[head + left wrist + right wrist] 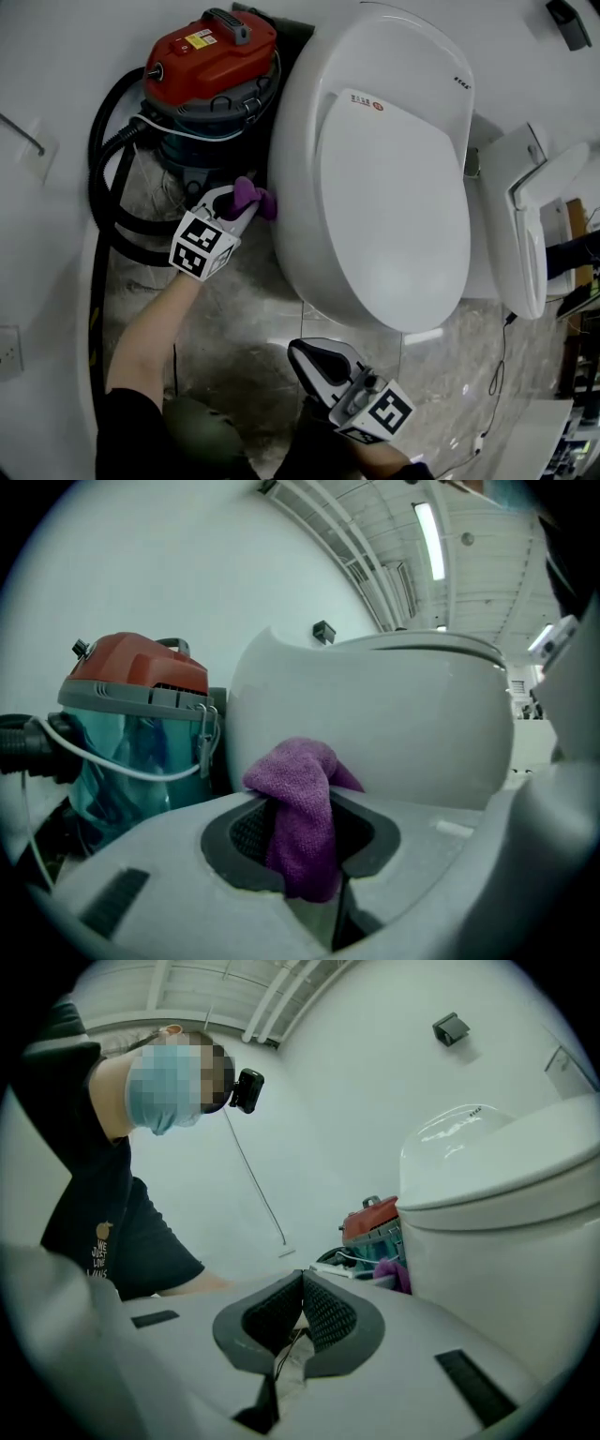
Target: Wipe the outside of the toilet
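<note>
Left gripper (246,200) clamps purple cloth (300,808) against toilet (375,169) side — right gripper (300,1312) closed, empty

- Your left gripper (247,202), clamped on the cloth (255,195), sits in a narrow gap: toilet (375,187) one side, vacuum cleaner (211,66) and hose (105,131) the other.
- The floor (244,319) in front lies open to you.

The left gripper (305,850) clamps a purple cloth (298,789) by the toilet (394,724)
The cloth's bunched top seems to touch the white bowl wall, though contact is unclear; a red-topped vacuum (131,714) stands left.
</note>
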Motion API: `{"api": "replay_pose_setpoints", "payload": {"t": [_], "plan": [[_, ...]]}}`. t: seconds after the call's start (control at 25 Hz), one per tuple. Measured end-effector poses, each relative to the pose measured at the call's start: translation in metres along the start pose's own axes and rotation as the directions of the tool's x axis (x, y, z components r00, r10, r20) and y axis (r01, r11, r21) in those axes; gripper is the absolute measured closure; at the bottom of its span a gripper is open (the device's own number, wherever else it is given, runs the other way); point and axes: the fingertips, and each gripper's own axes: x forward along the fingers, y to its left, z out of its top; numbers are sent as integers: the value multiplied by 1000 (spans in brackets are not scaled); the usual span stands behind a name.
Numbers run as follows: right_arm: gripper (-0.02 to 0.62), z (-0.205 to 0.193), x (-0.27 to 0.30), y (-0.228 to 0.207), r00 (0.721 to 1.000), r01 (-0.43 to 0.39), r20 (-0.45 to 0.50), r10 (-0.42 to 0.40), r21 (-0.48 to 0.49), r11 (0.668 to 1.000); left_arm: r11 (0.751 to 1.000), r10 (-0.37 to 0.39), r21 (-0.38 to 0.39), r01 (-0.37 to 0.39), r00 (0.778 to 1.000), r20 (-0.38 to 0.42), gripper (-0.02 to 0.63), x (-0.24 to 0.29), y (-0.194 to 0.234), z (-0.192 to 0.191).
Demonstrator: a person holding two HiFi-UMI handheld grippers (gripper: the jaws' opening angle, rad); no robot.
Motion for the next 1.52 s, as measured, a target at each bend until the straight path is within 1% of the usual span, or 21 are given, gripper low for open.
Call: {"api": "replay_pose_setpoints", "payload": {"t": [0.08,0.16,0.24,0.36,0.44,0.52,0.68,0.8,0.84,1.0,1.16,1.36,1.52], "plan": [[595,-1,3,0,1000,-30,-10,30,-34,999,997,-72,20,73,997,-15,509,-16,-30,-21],[595,1,9,2,998,-65,-7,65,-57,996,988,-152,32,153,988,-33,509,-31,-62,-44],[595,2,12,2,996,-93,-5,93,-59,994,975,-218,32,220,974,-64,509,-44,-95,-72],[595,-8,9,0,994,-108,-32,106,-53,993,951,-305,14,308,947,-98,509,-54,-144,-105],[595,-14,7,-1,993,-112,-46,109,-53,992,941,-334,10,337,936,-111,509,-50,-165,-119],[595,-17,8,0,993,-115,-45,113,-44,992,942,-334,-1,336,937,-105,509,-38,-173,-125],[595,-25,8,2,992,-117,-57,115,-31,993,949,-315,-25,314,946,-81,509,-16,-167,-124],[595,-30,5,1,991,-111,-74,109,-20,994,955,-297,-29,295,950,-94,508,-6,-152,-126],[595,-30,5,2,991,-111,-76,110,-19,994,960,-281,-36,279,955,-97,508,-4,-144,-127],[595,-29,3,3,991,-110,-84,107,-36,993,983,-165,-98,158,983,-76,508,10,-93,-116],[595,-29,3,2,992,-98,-85,94,-50,994,990,-51,-133,42,997,-61,508,34,-29,-97],[595,-27,-1,2,995,-62,-80,59,-42,997,985,80,-143,-91,994,-79,508,69,37,-73],[595,-25,-11,0,996,-15,-86,12,-28,1000,968,160,-175,-179,981,-114,508,92,72,-67]]}}
